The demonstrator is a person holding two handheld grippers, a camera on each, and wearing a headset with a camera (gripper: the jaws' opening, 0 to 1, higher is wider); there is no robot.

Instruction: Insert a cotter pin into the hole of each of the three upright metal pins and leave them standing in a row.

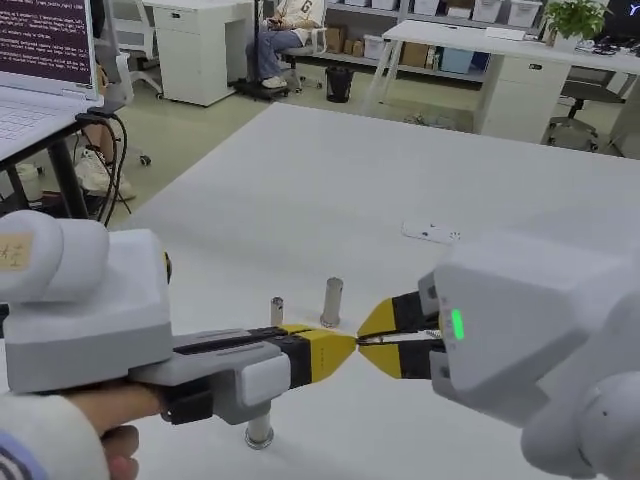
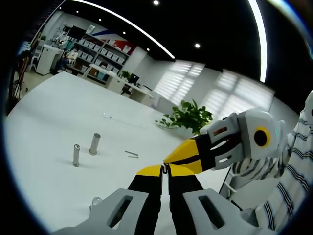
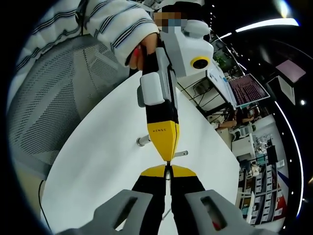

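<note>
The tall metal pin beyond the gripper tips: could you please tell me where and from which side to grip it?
Grip the tall metal pin mid-shaft, coming level from the near side with a jaw on each flank. It stands upright, a cylinder, apart from the shorter pin to its left, so a side pinch probably leaves its top free.

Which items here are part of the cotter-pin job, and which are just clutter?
Job: tall metal pin, short metal pin, near metal pin, held cotter pin in the shut right gripper, loose cotter pin, left gripper.
Lying about: small white object, laptop, potted plant.
</note>
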